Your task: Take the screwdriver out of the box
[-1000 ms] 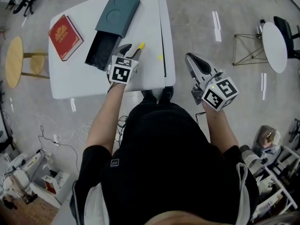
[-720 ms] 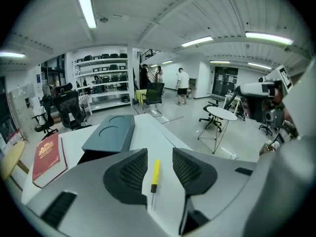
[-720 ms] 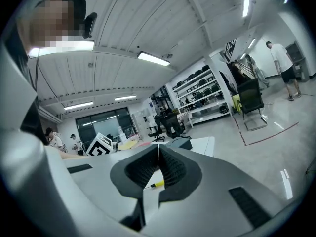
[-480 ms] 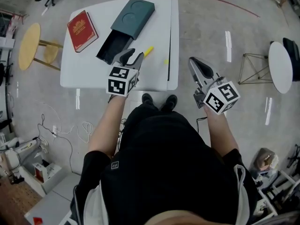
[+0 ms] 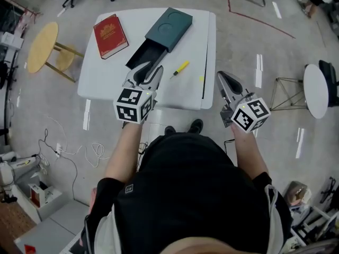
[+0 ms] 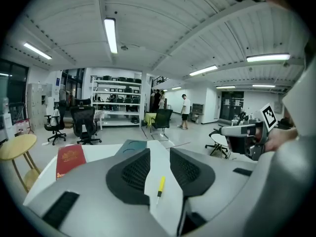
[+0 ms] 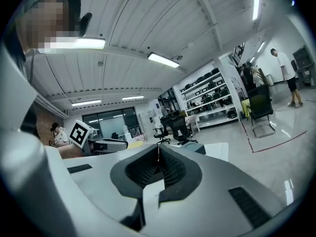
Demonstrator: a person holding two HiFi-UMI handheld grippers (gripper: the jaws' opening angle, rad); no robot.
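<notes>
The yellow screwdriver (image 5: pixel 180 67) lies on the white table (image 5: pixel 106 78), just right of the dark teal box (image 5: pixel 168 28), whose black drawer (image 5: pixel 142 57) is slid out. My left gripper (image 5: pixel 148 70) hangs above the table's near edge. Its jaws are closing with nothing between them. In the left gripper view the screwdriver (image 6: pixel 160 186) shows through the gap of my left gripper (image 6: pixel 159 169), far beyond it on the tabletop. My right gripper (image 5: pixel 225 78) is off the table's right side, shut and empty; its tips (image 7: pixel 158 149) meet.
A red book (image 5: pixel 110 28) lies at the table's far left. A round wooden stool (image 5: pixel 45 46) stands left of the table, a small round white table (image 5: pixel 317 86) far right. Cables lie on the floor (image 5: pixel 69 152). Office chairs and shelves stand behind.
My left gripper has lifted up and back from the screwdriver, its jaws narrowing. The screwdriver stays on the table. My right gripper has risen a little.
</notes>
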